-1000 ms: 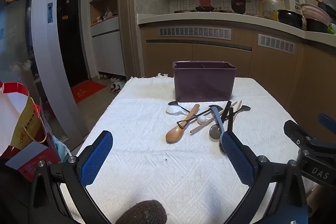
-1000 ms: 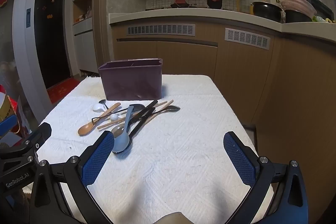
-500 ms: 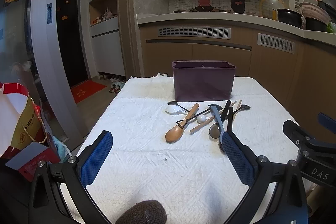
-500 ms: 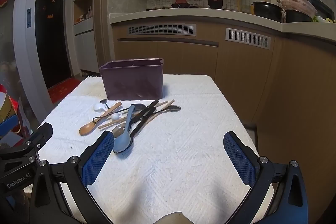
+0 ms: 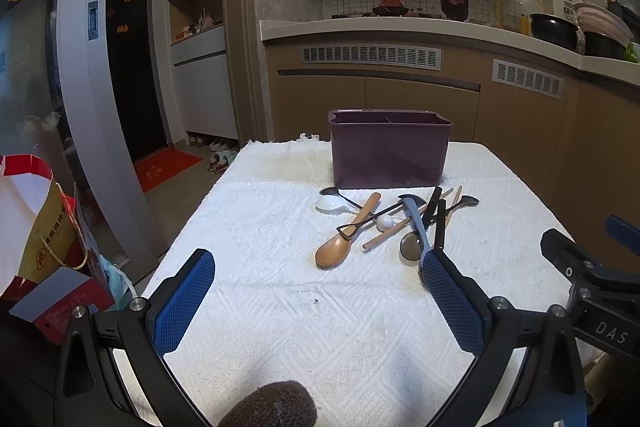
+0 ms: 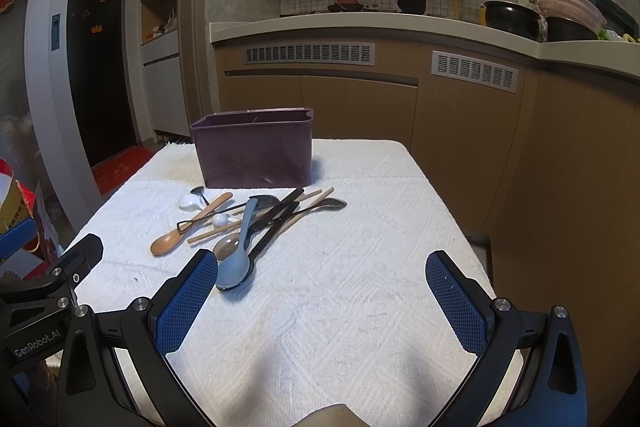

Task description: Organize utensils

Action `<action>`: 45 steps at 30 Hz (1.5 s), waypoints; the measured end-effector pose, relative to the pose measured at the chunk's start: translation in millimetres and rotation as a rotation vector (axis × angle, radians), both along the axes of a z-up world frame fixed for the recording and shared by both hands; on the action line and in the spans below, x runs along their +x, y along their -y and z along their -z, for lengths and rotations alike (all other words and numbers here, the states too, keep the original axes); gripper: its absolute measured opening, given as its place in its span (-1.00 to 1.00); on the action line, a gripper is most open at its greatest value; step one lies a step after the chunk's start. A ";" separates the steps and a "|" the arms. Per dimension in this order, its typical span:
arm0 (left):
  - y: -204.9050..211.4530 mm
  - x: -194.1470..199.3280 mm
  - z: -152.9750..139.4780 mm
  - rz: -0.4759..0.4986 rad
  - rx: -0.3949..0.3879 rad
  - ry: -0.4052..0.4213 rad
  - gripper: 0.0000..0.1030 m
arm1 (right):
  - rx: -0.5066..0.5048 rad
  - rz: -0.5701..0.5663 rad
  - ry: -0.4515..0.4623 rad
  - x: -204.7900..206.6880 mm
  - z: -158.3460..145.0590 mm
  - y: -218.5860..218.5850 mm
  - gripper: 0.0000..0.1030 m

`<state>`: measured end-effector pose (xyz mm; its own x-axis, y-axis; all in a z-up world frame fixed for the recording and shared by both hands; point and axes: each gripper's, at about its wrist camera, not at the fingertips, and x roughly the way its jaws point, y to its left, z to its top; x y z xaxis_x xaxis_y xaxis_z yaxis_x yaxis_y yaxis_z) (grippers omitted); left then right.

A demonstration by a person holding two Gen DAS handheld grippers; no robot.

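A purple utensil holder [image 5: 390,149] stands at the far side of the white-cloth table [image 5: 280,307]; it also shows in the right wrist view [image 6: 256,151]. In front of it lies a pile of utensils: a wooden spoon [image 5: 344,241], a white spoon [image 5: 330,203], a blue-grey spoon [image 6: 237,255], black chopsticks [image 5: 438,217], wooden chopsticks [image 6: 256,221] and dark metal spoons [image 6: 328,205]. My left gripper [image 5: 316,291] is open and empty, low over the near table. My right gripper [image 6: 322,291] is open and empty, just right of the pile.
A red and yellow paper bag [image 5: 32,219] stands on the floor left of the table. Wooden kitchen cabinets [image 6: 360,99] and a counter with pots [image 6: 512,17] lie behind. The table's right edge [image 6: 452,211] drops to the floor.
Both grippers have edged slightly forward toward the utensil pile. Nothing on the table has moved.
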<state>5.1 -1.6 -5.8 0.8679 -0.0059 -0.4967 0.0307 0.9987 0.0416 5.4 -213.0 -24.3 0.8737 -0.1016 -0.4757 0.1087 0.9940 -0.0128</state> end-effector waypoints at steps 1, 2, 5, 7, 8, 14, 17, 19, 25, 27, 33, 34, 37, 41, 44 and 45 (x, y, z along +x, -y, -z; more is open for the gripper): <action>-0.4 1.4 0.7 -0.001 -0.002 -0.005 1.00 | 0.003 0.000 -0.004 1.0 0.5 0.5 1.00; -1.3 3.0 1.7 -0.001 -0.005 -0.009 1.00 | 0.006 0.000 -0.006 2.1 0.9 0.9 1.00; -2.3 9.3 3.4 0.002 -0.009 -0.020 1.00 | 0.003 0.002 -0.010 6.7 1.2 2.7 1.00; -2.3 14.6 4.6 0.008 -0.008 -0.028 1.00 | 0.002 0.000 -0.015 11.6 2.1 3.7 1.00; -2.1 18.1 5.4 0.012 -0.006 -0.034 1.00 | 0.000 0.000 -0.020 14.8 3.1 4.2 1.00; -2.1 42.4 8.1 0.048 -0.006 -0.059 1.00 | -0.006 -0.013 -0.054 37.2 8.2 7.7 1.00; -1.8 60.7 11.6 0.071 -0.009 -0.090 1.00 | -0.006 -0.023 -0.078 53.1 12.2 10.3 1.00; -2.5 74.4 14.5 0.078 -0.011 -0.110 1.00 | -0.003 -0.024 -0.096 65.1 15.7 12.8 1.00; -7.6 111.0 17.5 0.120 -0.020 -0.155 1.00 | 0.017 -0.031 -0.143 97.1 24.3 20.0 1.00; -8.3 120.0 16.2 0.120 -0.012 -0.151 1.00 | 0.020 -0.044 -0.155 107.5 25.2 19.5 1.00; -17.4 139.2 7.8 0.100 -0.006 -0.133 1.00 | 0.013 -0.119 -0.193 143.3 28.1 7.1 0.86; -19.7 142.4 7.4 0.090 0.005 -0.128 1.00 | 0.008 -0.134 -0.202 149.0 28.7 2.7 0.81; -26.1 149.8 8.5 0.050 0.047 -0.106 1.00 | -0.008 -0.184 -0.238 165.8 33.3 -10.8 0.66; -41.4 158.4 11.1 0.027 0.013 -0.105 1.00 | -0.031 -0.224 -0.276 182.9 42.7 -27.7 0.59; -50.8 162.5 14.2 0.013 -0.005 -0.111 1.00 | -0.043 -0.258 -0.319 192.3 51.9 -38.8 0.28; -53.5 164.1 15.8 0.000 -0.007 -0.116 1.00 | -0.046 -0.272 -0.338 194.8 55.5 -42.8 0.15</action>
